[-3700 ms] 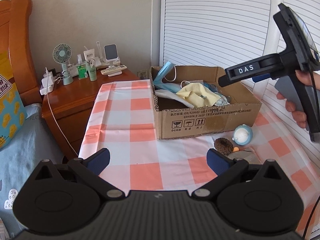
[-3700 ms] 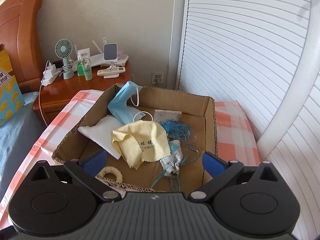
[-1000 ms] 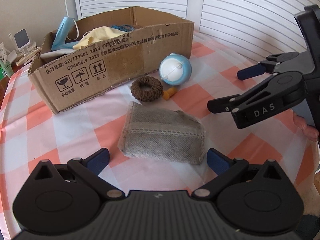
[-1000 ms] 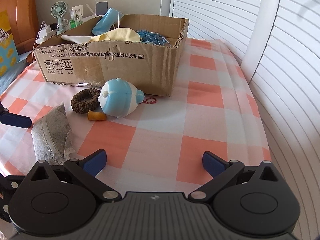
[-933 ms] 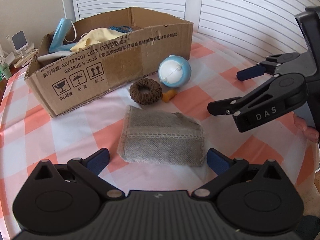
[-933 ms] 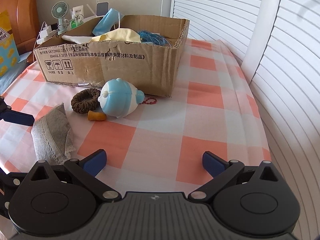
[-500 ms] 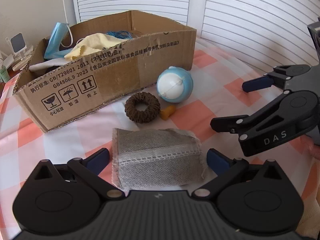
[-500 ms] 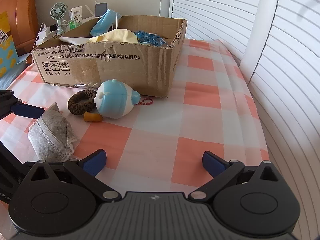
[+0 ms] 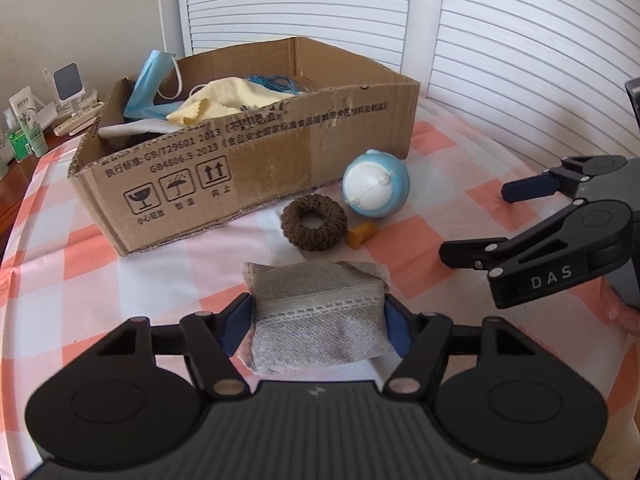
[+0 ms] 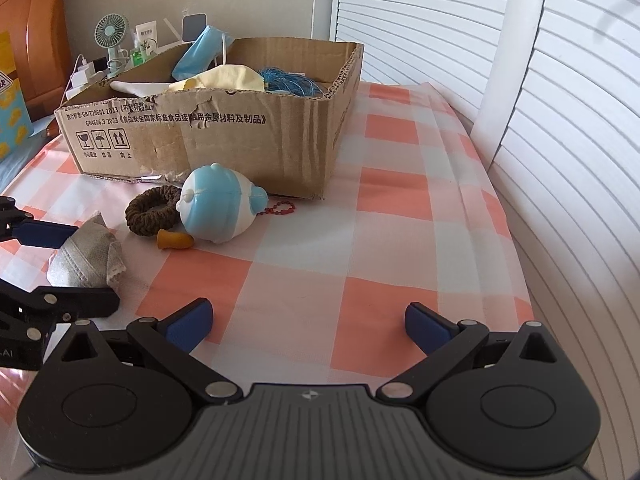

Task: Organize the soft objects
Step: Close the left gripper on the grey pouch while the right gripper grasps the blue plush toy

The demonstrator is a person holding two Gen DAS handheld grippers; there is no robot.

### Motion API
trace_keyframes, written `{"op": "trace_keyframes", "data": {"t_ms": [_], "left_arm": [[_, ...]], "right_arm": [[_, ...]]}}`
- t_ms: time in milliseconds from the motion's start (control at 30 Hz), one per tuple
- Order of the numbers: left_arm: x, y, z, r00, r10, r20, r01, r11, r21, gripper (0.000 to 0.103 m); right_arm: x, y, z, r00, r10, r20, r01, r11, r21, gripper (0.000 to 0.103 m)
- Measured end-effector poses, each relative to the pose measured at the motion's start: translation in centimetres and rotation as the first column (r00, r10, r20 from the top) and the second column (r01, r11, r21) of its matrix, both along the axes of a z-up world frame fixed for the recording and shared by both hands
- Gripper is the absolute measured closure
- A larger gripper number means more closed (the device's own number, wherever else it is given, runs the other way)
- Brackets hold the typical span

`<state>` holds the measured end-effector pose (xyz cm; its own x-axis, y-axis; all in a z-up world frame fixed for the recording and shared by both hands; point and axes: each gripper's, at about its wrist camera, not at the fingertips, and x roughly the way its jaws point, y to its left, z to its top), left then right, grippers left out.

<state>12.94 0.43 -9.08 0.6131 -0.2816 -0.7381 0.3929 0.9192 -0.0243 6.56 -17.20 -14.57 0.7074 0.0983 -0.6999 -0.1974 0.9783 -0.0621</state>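
In the left wrist view, our left gripper (image 9: 318, 322) is closing its jaws on the grey pouch (image 9: 318, 312) at six o'clock, both pads against its ends, likely to carry it to the cardboard box (image 9: 256, 168) at eleven o'clock. In the right wrist view, our right gripper (image 10: 308, 324) hangs wide and empty at six o'clock over the checked cloth (image 10: 384, 216), probably waiting its turn, with the pouch at nine o'clock.

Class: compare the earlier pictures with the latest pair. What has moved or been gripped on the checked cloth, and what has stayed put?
The left claw has come in over the grey pouch and is closing, its blue pads now at the pouch's two sides. The right claw stays open over bare cloth. The cardboard box, brown hair tie and blue-and-white toy have not shifted.
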Motion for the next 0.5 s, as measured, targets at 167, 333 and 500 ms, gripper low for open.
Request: {"op": "trace_keyframes", "data": {"t_ms": [167, 333, 500], "left_arm": [[0.0, 2.2, 0.1, 0.997, 0.078, -0.013, -0.078, 0.997, -0.011, 0.035], [-0.1, 4.1, 0.1, 0.987, 0.161, -0.015, -0.161, 0.987, -0.004, 0.035], [-0.3, 5.4, 0.1, 0.982, 0.186, -0.019, -0.186, 0.982, -0.024, 0.035]], "right_arm": [[0.1, 0.2, 0.0, 1.000, -0.019, 0.003, 0.019, 1.000, -0.002, 0.000], [0.6, 1.3, 0.4, 1.000, -0.013, -0.016, 0.012, 1.000, -0.018, 0.000], [0.7, 3.2, 1.8, 0.997, 0.063, 0.037, -0.063, 0.998, -0.004, 0.006]]}}
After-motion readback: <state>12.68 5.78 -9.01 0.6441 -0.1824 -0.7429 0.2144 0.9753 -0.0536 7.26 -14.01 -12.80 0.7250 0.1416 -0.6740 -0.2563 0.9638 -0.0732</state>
